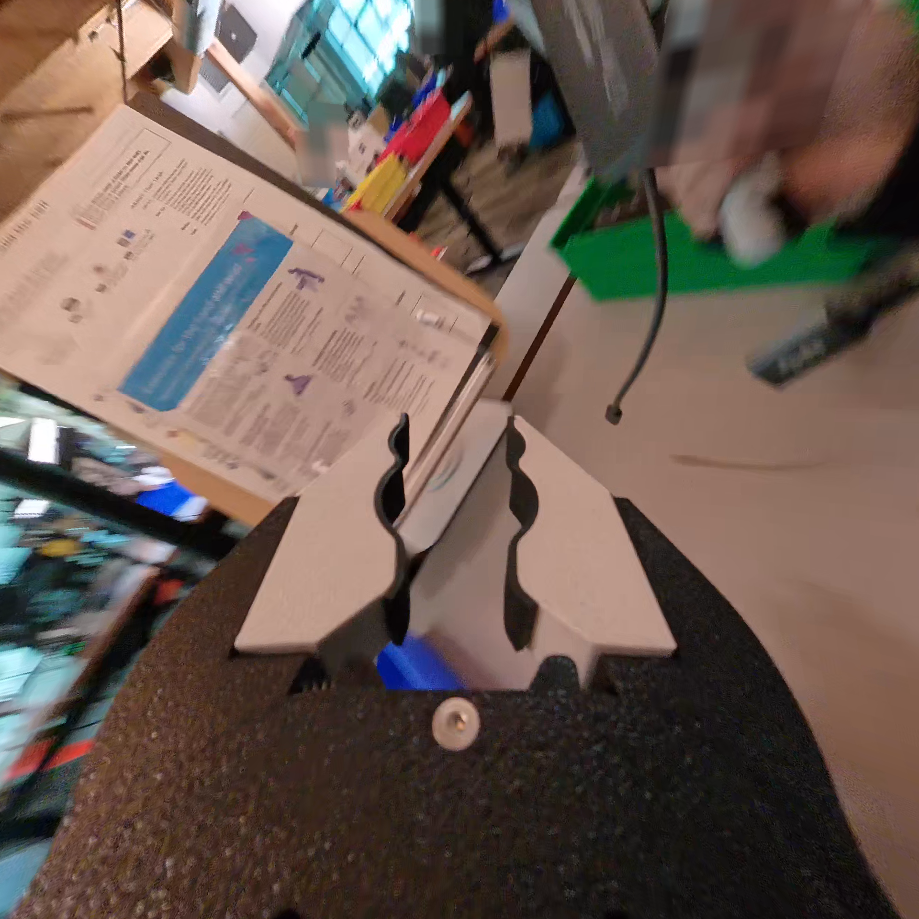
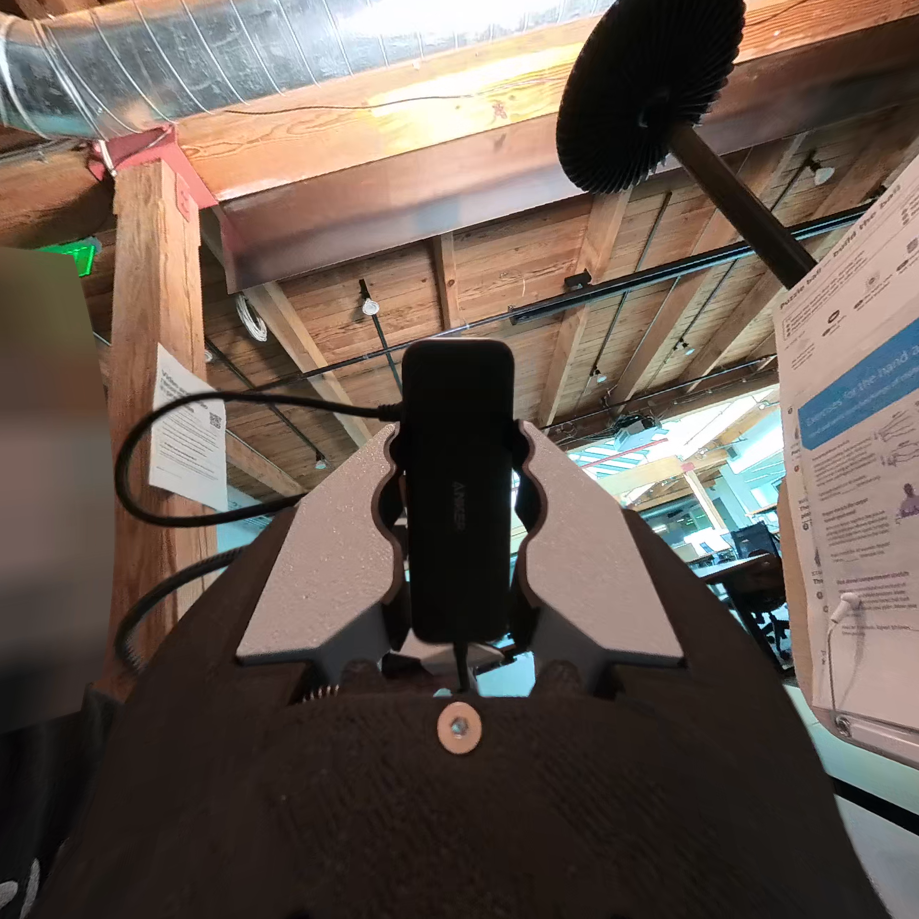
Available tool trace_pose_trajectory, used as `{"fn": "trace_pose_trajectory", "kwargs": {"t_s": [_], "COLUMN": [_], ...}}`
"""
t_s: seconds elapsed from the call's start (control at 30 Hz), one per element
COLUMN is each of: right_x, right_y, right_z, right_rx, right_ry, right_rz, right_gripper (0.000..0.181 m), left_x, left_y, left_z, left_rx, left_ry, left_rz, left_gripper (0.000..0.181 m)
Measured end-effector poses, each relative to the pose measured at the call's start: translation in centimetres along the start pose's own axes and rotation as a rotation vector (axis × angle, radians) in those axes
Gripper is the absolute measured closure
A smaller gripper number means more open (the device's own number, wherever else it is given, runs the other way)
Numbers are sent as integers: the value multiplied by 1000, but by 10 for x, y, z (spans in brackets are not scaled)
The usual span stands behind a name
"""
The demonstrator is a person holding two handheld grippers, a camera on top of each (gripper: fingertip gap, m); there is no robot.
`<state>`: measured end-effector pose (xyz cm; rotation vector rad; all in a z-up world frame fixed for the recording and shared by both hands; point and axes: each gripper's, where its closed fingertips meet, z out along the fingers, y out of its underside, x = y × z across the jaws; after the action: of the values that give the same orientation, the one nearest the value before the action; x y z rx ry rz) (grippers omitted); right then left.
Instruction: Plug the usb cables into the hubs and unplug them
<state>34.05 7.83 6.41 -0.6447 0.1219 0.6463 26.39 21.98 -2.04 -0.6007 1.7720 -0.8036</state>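
My right gripper [image 2: 458, 432] points up toward the ceiling and is shut on a black USB hub [image 2: 457, 497], held lengthwise between the fingers. A thin black cable [image 2: 199, 403] is plugged into the hub's left side and loops out to the left. Another cable leaves the hub's lower end. My left gripper [image 1: 457, 427] is open and empty above the white table [image 1: 721, 522]. In the left wrist view a dark cable [image 1: 659, 278] hangs from above at the right, and its free plug end [image 1: 614, 413] dangles just above the table, right of my fingertips.
A printed sheet in a clear stand [image 1: 224, 308] is close on the left of my left gripper and also shows in the right wrist view [image 2: 855, 497]. A green bin [image 1: 646, 263] sits at the back right of the table. A blurred hand [image 1: 746, 219] moves above it.
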Motion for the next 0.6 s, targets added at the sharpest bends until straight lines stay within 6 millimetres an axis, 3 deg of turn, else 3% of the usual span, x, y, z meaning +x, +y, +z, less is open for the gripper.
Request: {"fn": "trace_pose_trajectory", "kwargs": {"t_s": [0.13,0.3,0.43,0.5,0.53,0.6], "right_x": [0,0,-3,-6,-7,-8], "right_y": [22,47,66,75,76,79], "right_z": [8,17,20,20,20,19], "right_rx": [-60,-169,-272,-327,-341,-376], "right_ry": [-17,-3,-6,-26,-26,-33], "right_rz": [19,-23,-69,-76,-84,-89], "right_gripper": [139,139,139,139,139,139], "left_x": [30,70,90,89,86,90], "left_y": [-46,-42,-58,-62,-62,-63], "left_z": [5,49,56,56,57,56], "left_rx": [247,152,204,240,249,274], "left_ry": [240,350,439,450,436,459], "left_rz": [-319,-406,-471,-505,-511,-490], "left_gripper": [133,110,113,121,133,135]}}
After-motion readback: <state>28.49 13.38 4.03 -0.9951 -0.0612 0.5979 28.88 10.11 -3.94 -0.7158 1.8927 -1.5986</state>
